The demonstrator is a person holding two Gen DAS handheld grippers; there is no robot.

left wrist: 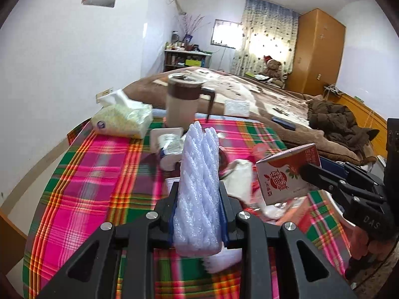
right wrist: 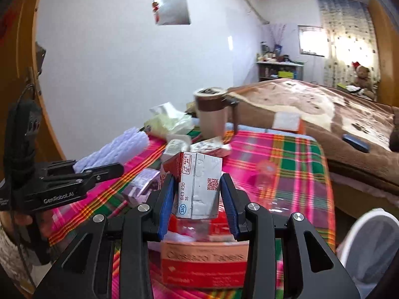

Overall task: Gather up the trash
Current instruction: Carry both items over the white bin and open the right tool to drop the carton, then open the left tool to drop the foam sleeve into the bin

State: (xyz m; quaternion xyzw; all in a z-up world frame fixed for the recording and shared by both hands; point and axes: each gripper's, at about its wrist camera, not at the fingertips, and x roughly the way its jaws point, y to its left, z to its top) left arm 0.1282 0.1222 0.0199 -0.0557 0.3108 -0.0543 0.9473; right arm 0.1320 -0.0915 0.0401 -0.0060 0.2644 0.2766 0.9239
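My left gripper is shut on a white foam fruit net and holds it above the plaid tablecloth. It also shows in the right wrist view. My right gripper is shut on a red and white drink carton, lifted off the table; the carton shows in the left wrist view. More litter lies on the cloth: a crumpled white tissue, a wrapper and a red tablet box below the carton.
A brown lidded mug and a tissue pack stand at the table's far side. A bed with a brown blanket lies beyond. A white bin is at the lower right.
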